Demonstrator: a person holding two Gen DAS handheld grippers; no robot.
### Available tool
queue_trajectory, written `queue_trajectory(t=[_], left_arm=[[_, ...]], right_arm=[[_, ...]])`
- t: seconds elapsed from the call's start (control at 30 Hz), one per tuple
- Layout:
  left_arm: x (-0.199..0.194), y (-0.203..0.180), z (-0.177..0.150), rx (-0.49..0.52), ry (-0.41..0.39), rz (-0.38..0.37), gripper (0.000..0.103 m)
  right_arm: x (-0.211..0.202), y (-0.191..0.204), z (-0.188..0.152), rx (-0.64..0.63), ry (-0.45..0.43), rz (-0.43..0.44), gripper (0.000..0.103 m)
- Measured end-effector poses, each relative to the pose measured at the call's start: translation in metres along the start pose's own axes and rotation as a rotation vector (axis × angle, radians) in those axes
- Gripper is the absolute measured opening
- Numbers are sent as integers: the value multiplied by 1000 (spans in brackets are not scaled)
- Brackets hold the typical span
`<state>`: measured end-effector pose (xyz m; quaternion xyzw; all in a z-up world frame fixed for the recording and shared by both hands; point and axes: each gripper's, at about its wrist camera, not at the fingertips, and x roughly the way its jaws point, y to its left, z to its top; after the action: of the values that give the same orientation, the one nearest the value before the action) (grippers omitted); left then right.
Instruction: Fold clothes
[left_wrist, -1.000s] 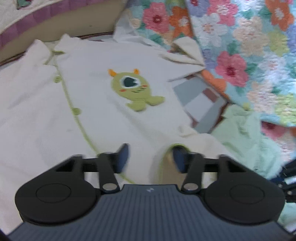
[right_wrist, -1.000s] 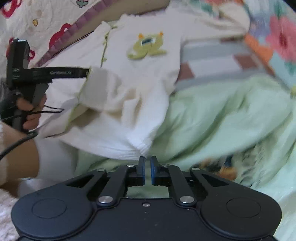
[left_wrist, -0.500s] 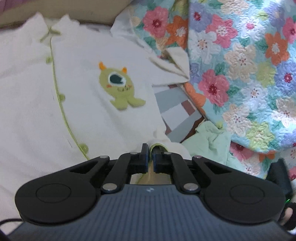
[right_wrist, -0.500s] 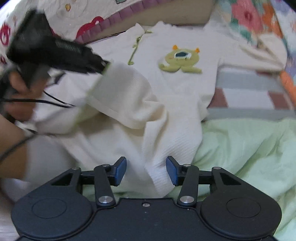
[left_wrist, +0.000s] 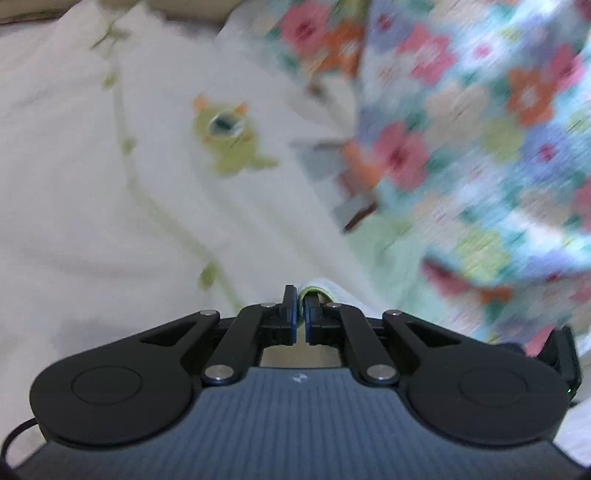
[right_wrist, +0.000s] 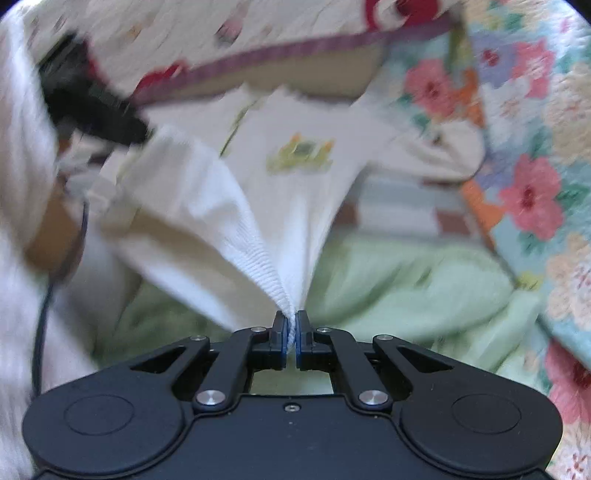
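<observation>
A cream baby garment (left_wrist: 110, 206) with green trim and a green one-eyed monster patch (left_wrist: 229, 136) lies spread over the bed. My left gripper (left_wrist: 300, 295) is shut on a green-edged hem of it, right at the fingertips. In the right wrist view the same garment (right_wrist: 266, 206) is pulled up into a taut peak, and my right gripper (right_wrist: 291, 321) is shut on its ribbed white hem. The left gripper (right_wrist: 92, 107) shows there as a blurred black shape at the upper left, holding another part of the cloth. Both views are motion-blurred.
A flowered quilt (left_wrist: 480, 129) fills the right side. A pale green cloth (right_wrist: 406, 291) lies under and beside the garment. A striped fabric (right_wrist: 399, 206) shows between them. A white quilt with a purple border (right_wrist: 258, 55) runs along the back. A sleeve (right_wrist: 22, 147) and cable (right_wrist: 40, 325) are at the left.
My right gripper opened over the white hem, then shut on it and pulled it up. My left gripper shut on the green-edged hem and lifted it; both views shifted.
</observation>
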<state>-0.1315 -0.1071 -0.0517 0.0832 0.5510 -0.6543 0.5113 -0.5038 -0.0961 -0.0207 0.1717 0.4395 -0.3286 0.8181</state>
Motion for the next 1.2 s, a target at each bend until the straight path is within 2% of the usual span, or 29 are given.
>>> queue_trajectory(t=[0.1, 0.13, 0.17, 0.27, 0.3, 0.37, 0.4, 0.43, 0.5, 0.6, 0.7, 0.73, 0.8, 0.87, 0.97, 1.07, 1.13, 1.2], left_arm=[[11, 5, -9, 11, 57, 96, 8], [9, 4, -9, 13, 53, 97, 8], [6, 4, -9, 16, 45, 97, 14], [-19, 0, -5, 36, -47, 93, 41], [-31, 1, -4, 39, -84, 108, 45], [-54, 3, -1, 43, -159, 140, 46], [-64, 4, -1, 42, -194, 176, 48], [-74, 6, -1, 41, -227, 212, 50], [-87, 12, -3, 37, -263, 277, 52], [-94, 24, -12, -5, -257, 336, 52], [-98, 35, -22, -51, -230, 391, 52], [-99, 35, -27, -57, -189, 458, 52], [-115, 34, -44, -61, -200, 579, 52], [-132, 33, -61, -70, -212, 689, 52], [-174, 51, -84, -214, -282, 660, 52], [-201, 61, -99, -275, -304, 769, 52], [-208, 67, -110, -297, -297, 771, 52], [-204, 74, -120, -345, -292, 693, 53]], right_arm=[[28, -10, -8, 48, 78, 32, 4], [36, -14, -9, 65, 99, 41, 4], [43, -18, -9, 83, 113, 50, 4], [52, -16, -9, 62, 188, 83, 5], [53, -15, -10, 49, 212, 90, 7], [55, -15, -9, 31, 242, 95, 10], [51, -15, -9, 30, 237, 91, 17], [44, -14, -8, 31, 212, 79, 21], [28, -15, 0, 40, 127, 62, 37], [10, -19, 17, 86, -31, 106, 38], [16, -26, 42, 172, -108, 226, 38], [21, -28, 51, 196, -127, 261, 38], [32, -33, 75, 227, -131, 336, 38], [46, -38, 103, 266, -103, 436, 38], [72, -38, 141, 328, 3, 609, 38], [105, -17, 170, 294, 139, 700, 38], [127, -1, 181, 266, 223, 712, 41], [149, 16, 186, 250, 315, 746, 41]])
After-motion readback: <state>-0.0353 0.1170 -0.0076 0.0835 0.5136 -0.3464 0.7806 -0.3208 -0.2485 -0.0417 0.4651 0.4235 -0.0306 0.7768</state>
